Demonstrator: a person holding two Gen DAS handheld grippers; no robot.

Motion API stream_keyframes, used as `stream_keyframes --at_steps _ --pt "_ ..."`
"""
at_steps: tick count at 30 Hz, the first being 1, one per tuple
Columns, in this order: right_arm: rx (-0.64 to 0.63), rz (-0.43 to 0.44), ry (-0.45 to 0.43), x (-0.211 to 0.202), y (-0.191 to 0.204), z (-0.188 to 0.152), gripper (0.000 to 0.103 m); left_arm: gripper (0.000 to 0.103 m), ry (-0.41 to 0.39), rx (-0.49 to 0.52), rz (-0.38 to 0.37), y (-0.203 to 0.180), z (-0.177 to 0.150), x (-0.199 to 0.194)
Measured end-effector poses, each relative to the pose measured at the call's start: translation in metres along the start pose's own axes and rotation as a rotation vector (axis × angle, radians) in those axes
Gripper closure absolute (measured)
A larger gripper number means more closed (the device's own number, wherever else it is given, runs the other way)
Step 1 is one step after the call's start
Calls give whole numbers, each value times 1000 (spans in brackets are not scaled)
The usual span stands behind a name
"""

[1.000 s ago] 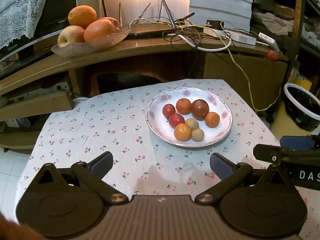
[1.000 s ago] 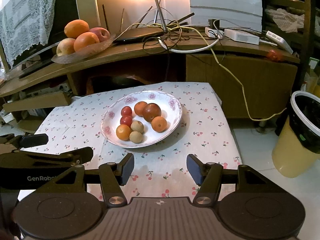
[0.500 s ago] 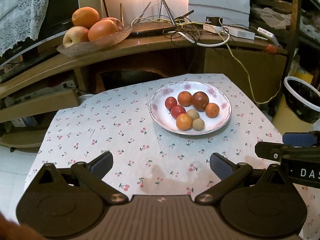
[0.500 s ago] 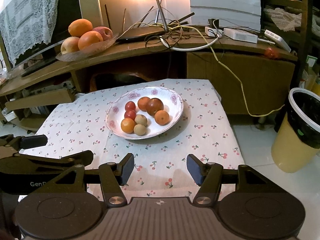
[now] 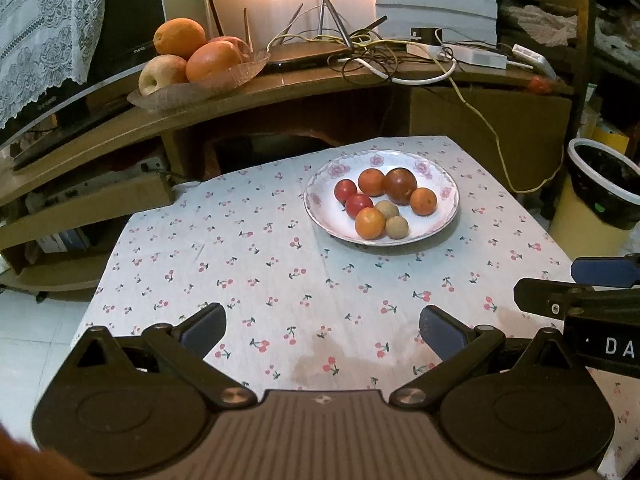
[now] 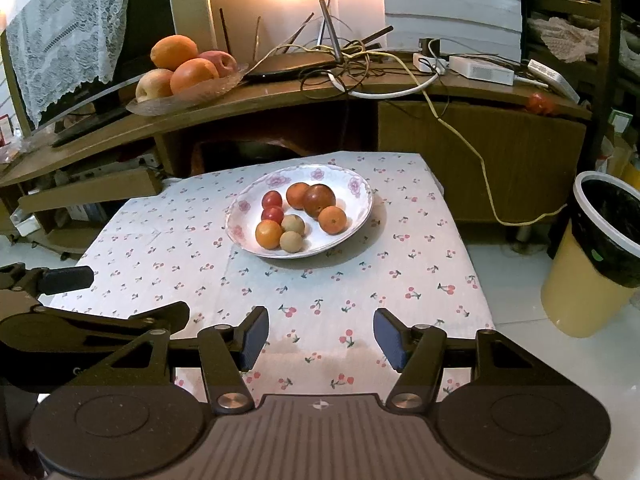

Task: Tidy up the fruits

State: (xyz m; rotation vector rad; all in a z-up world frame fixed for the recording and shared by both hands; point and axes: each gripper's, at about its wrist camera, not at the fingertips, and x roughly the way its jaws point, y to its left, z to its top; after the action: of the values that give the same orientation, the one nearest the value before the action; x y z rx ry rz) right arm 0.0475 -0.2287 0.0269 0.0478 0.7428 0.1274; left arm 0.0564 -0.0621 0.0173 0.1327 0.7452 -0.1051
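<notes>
A white flowered plate [image 5: 320, 216] [image 6: 360, 200] sits at the far side of a table with a cherry-print cloth [image 5: 260, 264] [image 6: 380, 272]. It holds several small fruits: oranges, red tomatoes, a dark red fruit [image 5: 400, 185] [image 6: 319, 199] and two brownish fruits. My left gripper [image 5: 322, 326] is open and empty above the table's near edge. My right gripper [image 6: 320, 334] is open and empty beside it, to its right.
A glass dish [image 5: 200, 84] [image 6: 188, 94] with oranges and apples stands on a wooden shelf behind the table, beside tangled cables [image 5: 380, 60]. A yellow bin with a black liner [image 5: 600, 200] [image 6: 596, 256] stands on the floor at the right.
Both grippers have drawn back from the plate and risen, so the plate looks smaller and farther. Both stayed open and empty.
</notes>
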Motion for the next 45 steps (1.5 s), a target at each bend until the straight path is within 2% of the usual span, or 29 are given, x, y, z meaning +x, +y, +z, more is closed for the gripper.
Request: stream_keyframes --at_steps 45 --pt "-33 -8 -3 -36 22 -37 43 0 4 -10 30 4 -41 -41"
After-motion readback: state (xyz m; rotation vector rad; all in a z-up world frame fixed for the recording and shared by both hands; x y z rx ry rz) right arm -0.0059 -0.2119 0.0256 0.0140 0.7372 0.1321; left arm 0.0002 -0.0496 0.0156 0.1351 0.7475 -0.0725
